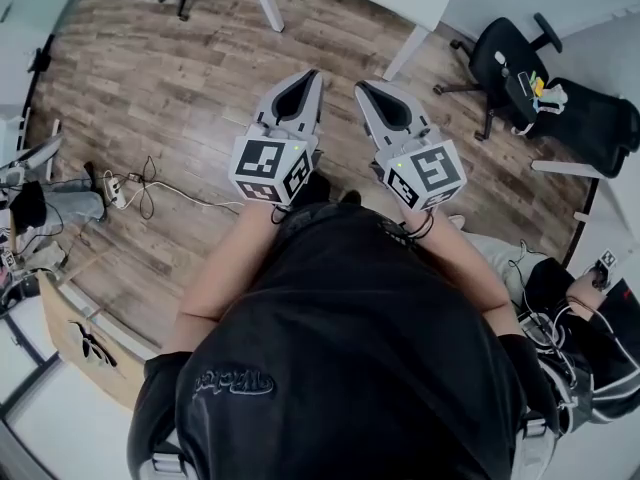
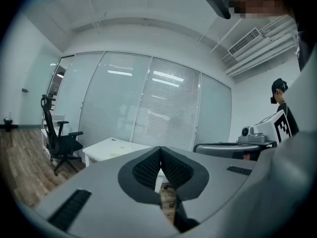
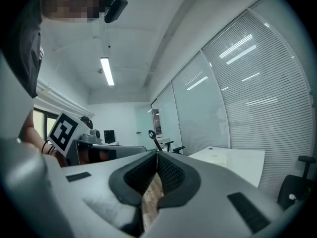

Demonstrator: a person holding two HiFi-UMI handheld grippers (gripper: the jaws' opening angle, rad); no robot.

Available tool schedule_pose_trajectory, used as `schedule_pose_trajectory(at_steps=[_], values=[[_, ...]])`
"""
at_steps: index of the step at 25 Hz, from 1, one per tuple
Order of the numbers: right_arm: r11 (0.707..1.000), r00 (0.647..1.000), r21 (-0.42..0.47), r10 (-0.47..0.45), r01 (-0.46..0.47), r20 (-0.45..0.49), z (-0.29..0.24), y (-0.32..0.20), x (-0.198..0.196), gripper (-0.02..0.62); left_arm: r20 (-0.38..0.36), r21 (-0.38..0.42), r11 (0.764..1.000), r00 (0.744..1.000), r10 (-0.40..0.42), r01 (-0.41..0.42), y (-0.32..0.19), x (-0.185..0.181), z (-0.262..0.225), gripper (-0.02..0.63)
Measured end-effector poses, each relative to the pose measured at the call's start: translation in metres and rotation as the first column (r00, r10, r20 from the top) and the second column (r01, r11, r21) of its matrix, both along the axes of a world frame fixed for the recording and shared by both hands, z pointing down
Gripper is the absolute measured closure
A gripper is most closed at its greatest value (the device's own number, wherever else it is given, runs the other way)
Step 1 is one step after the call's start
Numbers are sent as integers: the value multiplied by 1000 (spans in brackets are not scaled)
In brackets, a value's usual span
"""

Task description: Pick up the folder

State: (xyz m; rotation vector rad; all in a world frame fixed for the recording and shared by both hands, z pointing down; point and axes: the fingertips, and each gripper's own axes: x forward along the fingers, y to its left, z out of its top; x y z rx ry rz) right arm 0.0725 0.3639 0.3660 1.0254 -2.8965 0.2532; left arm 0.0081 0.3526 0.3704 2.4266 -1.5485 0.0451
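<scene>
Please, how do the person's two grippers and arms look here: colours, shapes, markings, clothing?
The left tongs and right tongs are light grey wedges tapering to a tip, with black ribbed pads inside. Each carries a white cube with black square markers at its rear. The person wears a black short-sleeved top; a dark band circles the right wrist.

Right gripper (image 3: pixel 157 157) jaws shut tip to tip — a white table (image 3: pixel 237 161) beyond, beside the glass wall (image 3: pixel 257 83)
</scene>
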Motion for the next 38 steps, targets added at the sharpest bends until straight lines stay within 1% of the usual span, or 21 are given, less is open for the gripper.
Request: schedule_pose_trajectory(at_steps=[3, 9, 15, 18, 23, 26, 30, 38], values=[[1000, 1000, -14, 11, -11, 3, 3, -23, -18, 573, -6, -10, 1000, 1000, 15, -15, -21, -16, 3, 591], [998, 999, -36, 42, -42, -7, 3, -70, -56, 574, -19, -18, 996, 996, 85, -85, -65, -41, -4, 592], [997, 997, -37, 72, -72, -17, 0, -99, -92, 573, -25, -16, 989, 989, 148, -148, -92, -64, -9, 591], [994, 996, -51, 93, -93, -10, 4, -112, -104, 573, -27, -17, 984, 984, 176, -177, -103, -74, -6, 592], [993, 994, -51, 103, -104, -22, 7, -126, -122, 573, -38, -15, 982, 981, 190, -190, -118, -90, -2, 591], [993, 993, -43, 108, -109, -39, 6, -136, -125, 574, -45, -17, 981, 980, 193, -194, -127, -95, -1, 591], [992, 994, -53, 109, -110, -31, 11, -153, -122, 573, -43, -26, 982, 981, 188, -189, -143, -94, 3, 592], [998, 998, -37, 55, -56, -6, 6, -203, -105, 574, -9, -20, 988, 988, 156, -156, -187, -69, 1, 592]])
